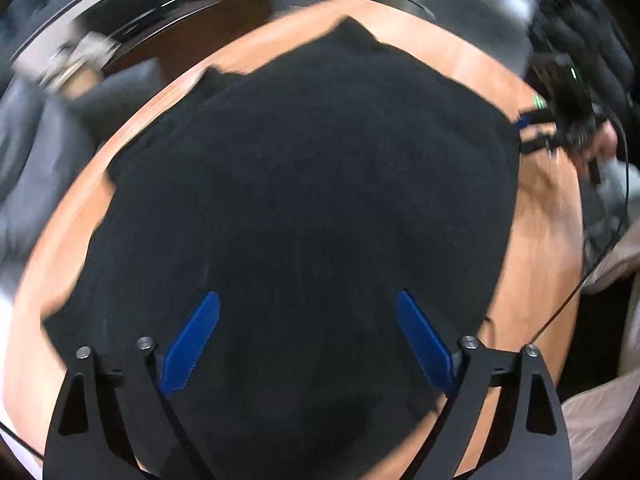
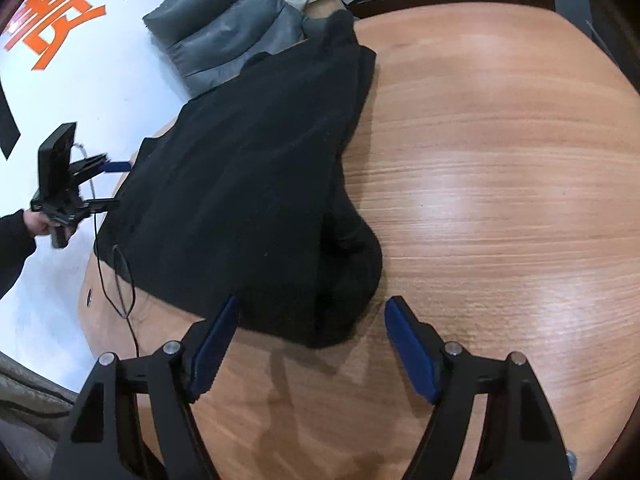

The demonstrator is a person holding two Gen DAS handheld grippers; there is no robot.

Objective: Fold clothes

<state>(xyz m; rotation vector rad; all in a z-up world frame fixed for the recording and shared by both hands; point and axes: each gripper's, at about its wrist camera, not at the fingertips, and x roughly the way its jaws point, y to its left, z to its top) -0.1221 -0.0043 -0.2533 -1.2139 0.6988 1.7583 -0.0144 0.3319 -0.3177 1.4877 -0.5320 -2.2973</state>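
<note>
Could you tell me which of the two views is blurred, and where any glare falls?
Left wrist view: motion-smeared, worst at the rim, black garment featureless. Right wrist view: sharp, with pale glare on the wooden table and the right gripper casting a soft shadow.

Left tongs (image 1: 308, 300): black angular linkage arms, silver round screw heads at pivots, blue ribbed pads (image 1: 192, 344). Right tongs (image 2: 310, 306): same black frame, silver screws, blue pads (image 2: 412, 354). Thin black cable (image 2: 120, 280) trailed from left unit. Hand (image 2: 40, 222) showed bare skin, dark sleeve (image 2: 14, 248) behind it.
</note>
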